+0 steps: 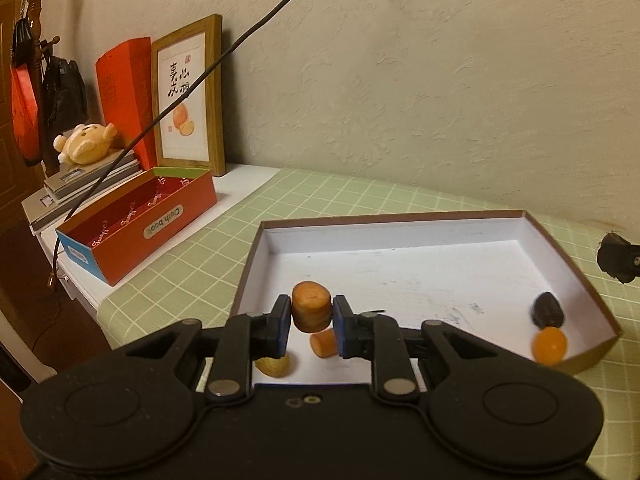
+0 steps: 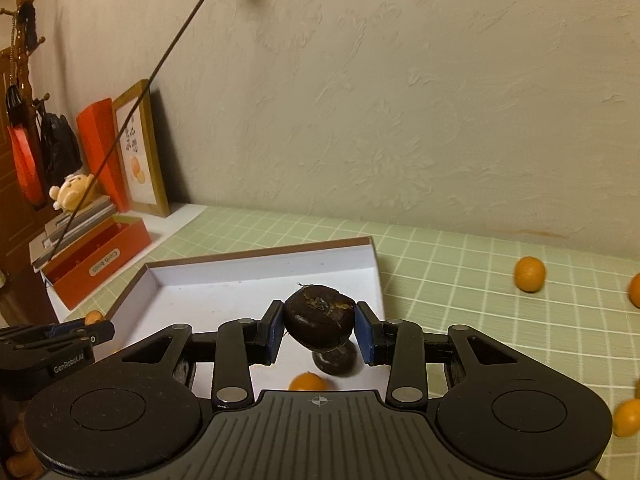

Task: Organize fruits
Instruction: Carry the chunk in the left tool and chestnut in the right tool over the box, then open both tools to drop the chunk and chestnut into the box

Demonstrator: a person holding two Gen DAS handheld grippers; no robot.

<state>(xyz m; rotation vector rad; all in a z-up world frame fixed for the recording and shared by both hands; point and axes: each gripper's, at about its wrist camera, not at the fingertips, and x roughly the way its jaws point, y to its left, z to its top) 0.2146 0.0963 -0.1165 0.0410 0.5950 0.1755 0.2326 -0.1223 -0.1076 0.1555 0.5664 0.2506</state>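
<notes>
My left gripper (image 1: 311,320) is shut on an orange carrot chunk (image 1: 311,306), held above the near left corner of a shallow white box (image 1: 400,236). Below it in the box lie another carrot piece (image 1: 323,343) and a yellowish piece (image 1: 273,366). At the box's right corner lie a dark chestnut-like fruit (image 1: 547,311) and a small orange fruit (image 1: 550,345). My right gripper (image 2: 319,328) is shut on a dark brown round fruit (image 2: 319,318), held above the box (image 2: 256,268). Under it sit another dark fruit (image 2: 335,360) and an orange fruit (image 2: 307,382).
Several small orange fruits (image 2: 529,274) lie on the green checked tablecloth (image 2: 480,300) to the right of the box. A red open carton (image 1: 136,220), a stack of books with a plush toy (image 1: 85,142) and a framed picture (image 1: 188,96) stand at the left. The wall is close behind.
</notes>
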